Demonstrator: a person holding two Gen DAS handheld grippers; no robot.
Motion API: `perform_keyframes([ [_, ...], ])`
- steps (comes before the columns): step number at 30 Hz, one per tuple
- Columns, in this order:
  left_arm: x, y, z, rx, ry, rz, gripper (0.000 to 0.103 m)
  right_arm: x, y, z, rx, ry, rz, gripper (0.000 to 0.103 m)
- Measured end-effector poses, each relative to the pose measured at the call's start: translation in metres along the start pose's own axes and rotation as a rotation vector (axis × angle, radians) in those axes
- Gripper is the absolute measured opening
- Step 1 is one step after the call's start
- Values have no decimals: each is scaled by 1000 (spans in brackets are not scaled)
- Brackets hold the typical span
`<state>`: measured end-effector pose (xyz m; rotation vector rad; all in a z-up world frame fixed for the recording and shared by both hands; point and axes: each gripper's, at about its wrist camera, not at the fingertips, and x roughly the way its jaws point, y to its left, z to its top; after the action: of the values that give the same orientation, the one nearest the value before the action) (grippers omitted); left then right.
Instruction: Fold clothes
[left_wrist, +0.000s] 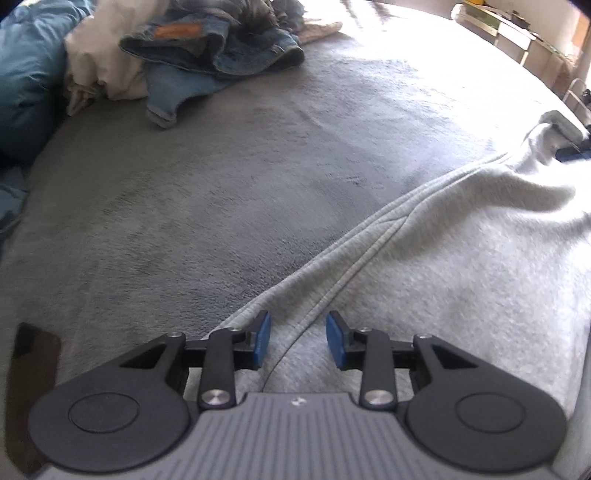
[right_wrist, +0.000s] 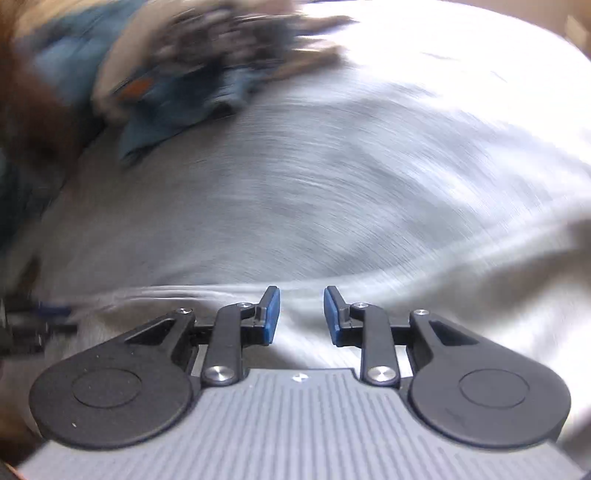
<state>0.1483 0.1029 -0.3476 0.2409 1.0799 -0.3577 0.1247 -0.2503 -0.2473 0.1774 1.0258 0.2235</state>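
Observation:
A light grey sweatshirt-like garment (left_wrist: 461, 266) lies spread on the grey plush bed cover (left_wrist: 207, 192), its seamed hem running diagonally from lower left to upper right. My left gripper (left_wrist: 297, 341) hovers open over that hem near its lower end, nothing between the blue pads (left_wrist: 261, 341). The other gripper's blue tip (left_wrist: 574, 151) shows at the garment's far right corner. In the right wrist view, heavily blurred by motion, my right gripper (right_wrist: 301, 315) stands open above the same pale garment (right_wrist: 424, 295), holding nothing.
A pile of clothes sits at the back left: denim jeans (left_wrist: 218, 48), a cream garment (left_wrist: 107, 55) and blue fabric (left_wrist: 26, 81). Furniture (left_wrist: 517, 33) stands beyond the bed at the upper right. A dark object (left_wrist: 33, 376) lies at the lower left.

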Motion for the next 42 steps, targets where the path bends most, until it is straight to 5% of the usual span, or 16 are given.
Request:
perform_keyframes([
  [4,-19,-26,13,-14,-47,38,35,-18,-43,-21,151,2,-27,26],
  [11,1,-129,63,114,-64,-47,37,-36,-96,-46,218,-13,-7,26],
  [16,40,-181,83,138,-34,-75,37,-33,-70,-22,-246,-22,62,26],
  [21,65,-191,86,90,3,5,38,7,-18,4,-756,-27,186,28],
  [29,73,-184,87,48,-9,24,41,63,48,-32,-1317,2,338,23],
  [31,72,-183,87,53,-11,20,41,68,39,-28,-1363,-21,296,23],
  [37,71,-183,87,47,-16,14,42,60,-24,26,-1170,-21,-6,14],
  [42,70,-183,92,28,-21,34,42,23,10,-6,-1245,-94,275,14],
])
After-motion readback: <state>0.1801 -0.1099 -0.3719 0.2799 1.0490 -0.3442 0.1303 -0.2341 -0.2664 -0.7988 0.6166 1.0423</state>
